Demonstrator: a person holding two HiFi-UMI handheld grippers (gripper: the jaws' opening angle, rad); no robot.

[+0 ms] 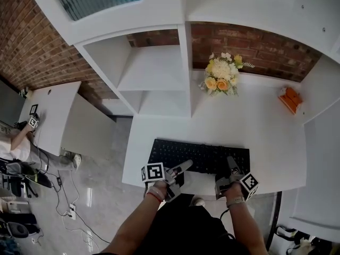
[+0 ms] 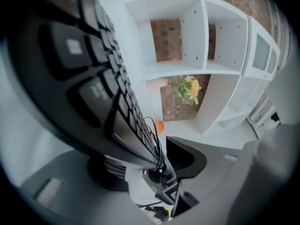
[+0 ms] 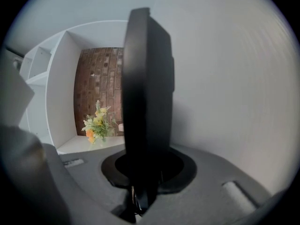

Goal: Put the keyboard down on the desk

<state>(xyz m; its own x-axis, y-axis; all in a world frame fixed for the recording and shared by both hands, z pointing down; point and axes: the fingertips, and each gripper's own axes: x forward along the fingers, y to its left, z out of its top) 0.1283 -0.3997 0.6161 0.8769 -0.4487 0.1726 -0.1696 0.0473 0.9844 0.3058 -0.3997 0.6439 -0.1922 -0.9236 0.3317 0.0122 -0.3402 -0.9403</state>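
Observation:
The black keyboard (image 1: 202,155) lies flat on the white desk (image 1: 265,137), near its front edge. My left gripper (image 1: 179,174) is at the keyboard's front left corner with its jaws open: one finger is lifted above the keys, the other is below the edge. In the left gripper view the keyboard (image 2: 108,93) rests by one pad, and the other pad (image 2: 187,157) stands apart from it. My right gripper (image 1: 232,170) holds the front right edge. In the right gripper view the keyboard's edge (image 3: 145,107) stands clamped between the jaws.
A bunch of yellow and white flowers (image 1: 222,76) stands at the desk's back, an orange object (image 1: 290,98) at the back right. White shelves (image 1: 154,73) rise at the back left. The keyboard's cable (image 2: 157,144) hangs by the left jaws. Floor lies to the left.

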